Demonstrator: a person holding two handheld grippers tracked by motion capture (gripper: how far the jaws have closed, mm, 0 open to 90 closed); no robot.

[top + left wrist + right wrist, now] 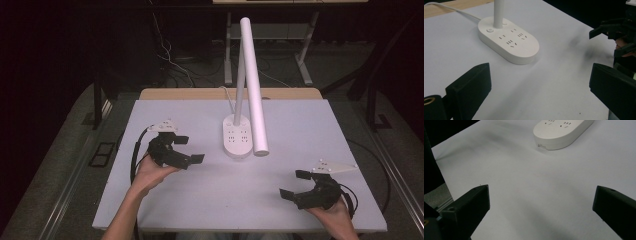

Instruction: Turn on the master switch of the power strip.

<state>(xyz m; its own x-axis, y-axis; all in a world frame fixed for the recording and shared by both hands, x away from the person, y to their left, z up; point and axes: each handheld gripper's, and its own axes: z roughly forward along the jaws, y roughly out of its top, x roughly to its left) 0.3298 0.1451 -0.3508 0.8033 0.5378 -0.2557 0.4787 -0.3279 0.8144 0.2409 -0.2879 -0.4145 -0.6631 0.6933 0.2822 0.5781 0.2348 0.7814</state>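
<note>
Jaws on both grippers stand spread wide with nothing between them. At the table's middle stands the desk lamp (250,75), its oval socket base (237,136) upright and its white light bar folded down to the base's right. The left gripper (189,149) hovers near the base's left side, pointing at it; the right gripper (294,184) hangs well apart, toward the near right corner of the grey table (300,120). This looks like the approach: next, the left gripper likely must close in to steady the base.
</note>
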